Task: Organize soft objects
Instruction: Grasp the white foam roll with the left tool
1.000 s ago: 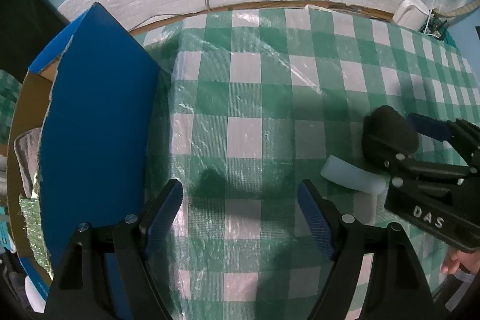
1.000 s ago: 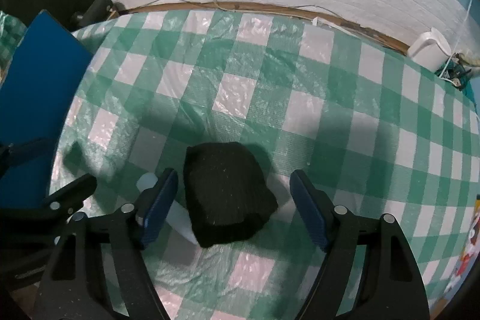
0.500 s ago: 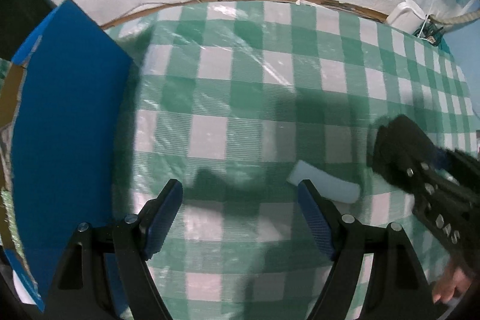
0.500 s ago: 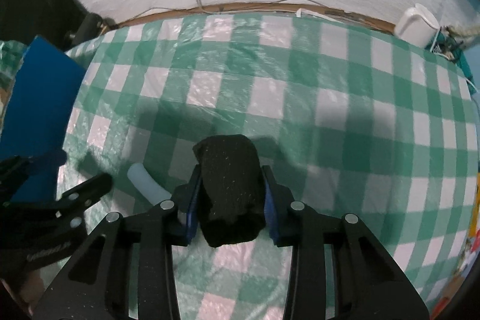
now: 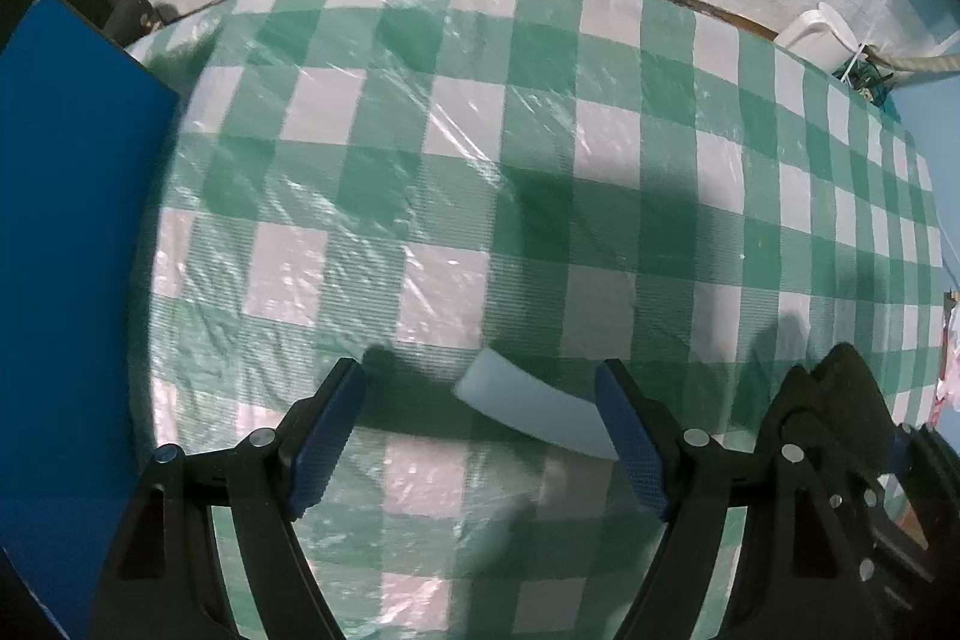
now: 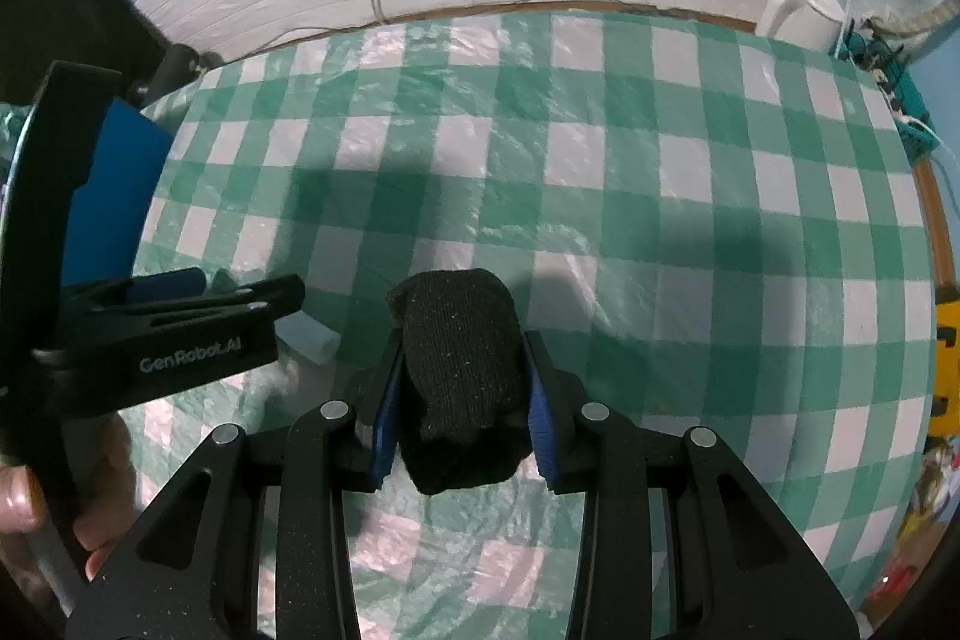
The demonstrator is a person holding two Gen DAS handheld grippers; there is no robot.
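A: Since a second ago the right gripper (image 6: 462,394) has gone from straddling the black knitted piece (image 6: 459,370) with jaws wide to clamping it between the blue pads; the left gripper (image 5: 480,436) has swung over so the white foam strip (image 5: 534,409) now lies between its fingers.

B: Start at the left of the frame, then.

A: Far left in the left wrist view there's a blue board (image 5: 66,250), then the green checked tablecloth (image 5: 420,160) under crinkled clear plastic. Low centre, the left jaws stand wide apart, gripping nothing; the foam strip sits nearer the right-hand pad, on the cloth.

B: Which way does the strip run?

A: Its long axis goes from upper left to lower right across the gap, one squared end pointing toward the frame's centre, the other hidden behind the right-hand pad.

B: How will it handle?

A: Light and squashy, I'd judge, and the plastic sheet may let it slide. Best taken across its narrow width, near mid-length.

B: And the knitted piece?

A: Centre-low in the right wrist view, bunched upright, its rounded end pointing away from the camera. Soft and limp; it bulges above the pads, held around its lower half.
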